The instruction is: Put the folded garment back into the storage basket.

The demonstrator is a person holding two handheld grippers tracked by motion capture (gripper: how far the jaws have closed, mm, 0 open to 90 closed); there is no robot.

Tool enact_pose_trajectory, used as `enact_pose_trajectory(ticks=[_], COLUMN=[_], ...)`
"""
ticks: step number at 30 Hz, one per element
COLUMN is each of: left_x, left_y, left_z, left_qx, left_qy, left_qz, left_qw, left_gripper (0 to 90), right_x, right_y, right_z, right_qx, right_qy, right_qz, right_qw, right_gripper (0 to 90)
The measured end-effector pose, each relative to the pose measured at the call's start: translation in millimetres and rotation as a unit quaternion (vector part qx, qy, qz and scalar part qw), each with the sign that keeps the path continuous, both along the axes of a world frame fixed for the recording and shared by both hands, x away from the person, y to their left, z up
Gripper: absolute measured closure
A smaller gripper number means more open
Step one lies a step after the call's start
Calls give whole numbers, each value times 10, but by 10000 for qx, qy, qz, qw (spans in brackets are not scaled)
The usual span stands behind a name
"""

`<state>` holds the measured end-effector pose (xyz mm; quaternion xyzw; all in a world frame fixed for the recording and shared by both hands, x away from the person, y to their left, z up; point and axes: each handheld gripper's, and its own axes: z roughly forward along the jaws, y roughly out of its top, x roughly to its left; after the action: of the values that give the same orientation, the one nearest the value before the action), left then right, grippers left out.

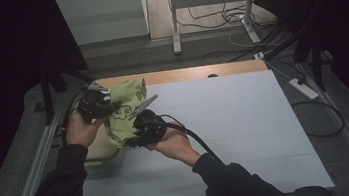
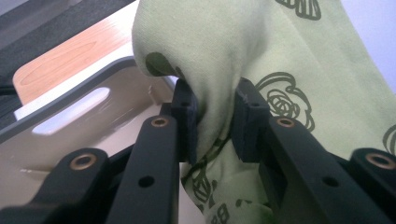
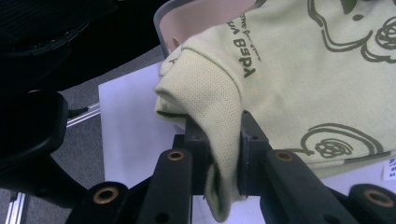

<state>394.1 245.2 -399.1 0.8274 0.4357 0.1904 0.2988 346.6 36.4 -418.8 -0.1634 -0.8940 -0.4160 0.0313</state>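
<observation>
Green printed garment (image 1: pixel 126 111) bunched between both grippers; its overall shape and type cannot be told. Beige bin (image 1: pixel 99 150) beneath it mostly covered by the cloth and the left forearm; contents hidden. In the left gripper view, garment (image 2: pixel 261 51) cut off at top and right edges. Printed lettering (image 3: pixel 245 58) in the right gripper view partly folded under, unreadable.

Beige bin (image 1: pixel 100 155), white table (image 1: pixel 247 134)

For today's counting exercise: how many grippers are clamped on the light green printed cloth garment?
2. The left gripper pinches a fold of the light green printed cloth garment above the beige bin; the right gripper clamps its ribbed hem.
</observation>
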Motion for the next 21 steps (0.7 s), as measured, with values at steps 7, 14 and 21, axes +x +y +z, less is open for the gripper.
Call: enact_pose_trajectory(ticks=[7,14,21], left_x=[-13,-30,-35], left_y=[148,282,391], left_z=[-9,-29,-56], left_qx=[-7,9,38], left_qy=[38,59,91], left_qz=[124,244,348], left_qw=[9999,9997,9993], left_gripper=[730,730,730], right_x=[6,12,21], right_y=[174,290,409], right_z=[-11,-36,-65], right_qx=[1,13,40], right_qy=[-4,-8,2], right_qz=[54,84,99], right_qw=[10000,10000,9999], right_gripper=[774,774,773])
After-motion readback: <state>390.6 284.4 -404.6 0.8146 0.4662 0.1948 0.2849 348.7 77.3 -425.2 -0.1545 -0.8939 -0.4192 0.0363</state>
